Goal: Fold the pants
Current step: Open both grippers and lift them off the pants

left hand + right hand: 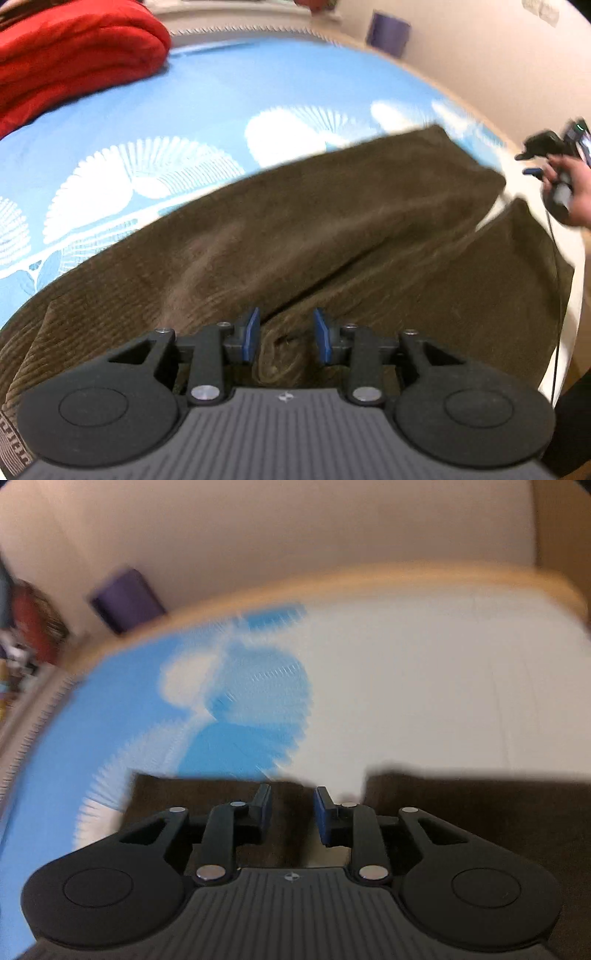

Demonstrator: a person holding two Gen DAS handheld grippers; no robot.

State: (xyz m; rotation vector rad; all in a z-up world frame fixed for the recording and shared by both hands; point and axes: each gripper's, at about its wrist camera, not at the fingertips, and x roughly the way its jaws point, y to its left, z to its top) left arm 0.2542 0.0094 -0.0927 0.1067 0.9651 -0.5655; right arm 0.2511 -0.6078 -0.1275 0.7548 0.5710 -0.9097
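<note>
Brown corduroy pants lie spread flat on a blue and white patterned bed sheet, the two legs running away to the right. My left gripper is open just above the crotch area, with nothing between its blue pads. My right gripper is open over the leg ends, above the gap between the two hems. It also shows in the left wrist view, held in a hand past the far leg end. Both views are blurred by motion.
A red folded blanket lies on the bed at the far left. A purple box stands by the wall beyond the bed. The wooden bed edge runs along the far side, with white mattress before it.
</note>
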